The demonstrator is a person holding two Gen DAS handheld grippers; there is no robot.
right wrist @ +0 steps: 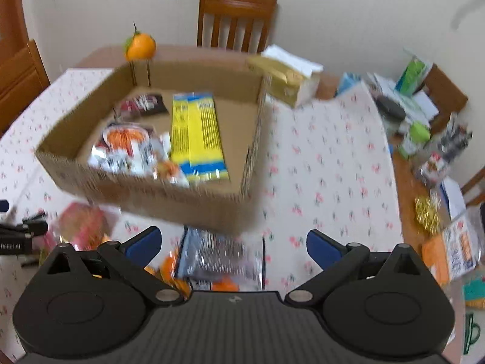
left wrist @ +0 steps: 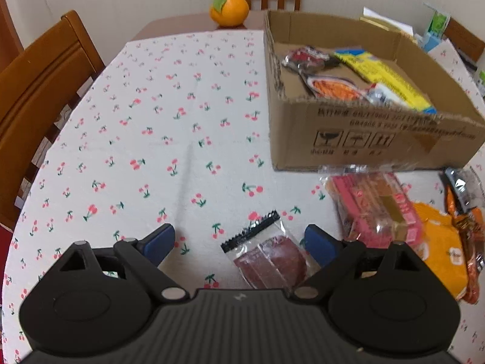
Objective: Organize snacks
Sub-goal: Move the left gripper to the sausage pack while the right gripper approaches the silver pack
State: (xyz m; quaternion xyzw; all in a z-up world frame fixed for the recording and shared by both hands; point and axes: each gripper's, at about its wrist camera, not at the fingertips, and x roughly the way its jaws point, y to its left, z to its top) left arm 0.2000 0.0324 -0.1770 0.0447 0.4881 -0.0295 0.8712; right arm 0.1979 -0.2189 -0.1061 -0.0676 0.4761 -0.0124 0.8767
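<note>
- Currently, the left claw (left wrist: 239,244) is spread wide and empty; a clear packet of dark red slices (left wrist: 269,257) lies on the surface (left wrist: 169,112) between its fingers, nearer the right one.
- The packet's long axis runs diagonally, its serrated end pointing away to the left.
- The cardboard box (left wrist: 363,139) lies ahead and to the right.
- The right claw (right wrist: 232,247) is likewise spread and empty above a blurred silver packet (right wrist: 218,257).

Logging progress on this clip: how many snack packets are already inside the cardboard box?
4: long yellow-and-blue packet at right, dark red packet at back left, orange-print foil pouch and small white packet at front. More may be hidden.
</note>
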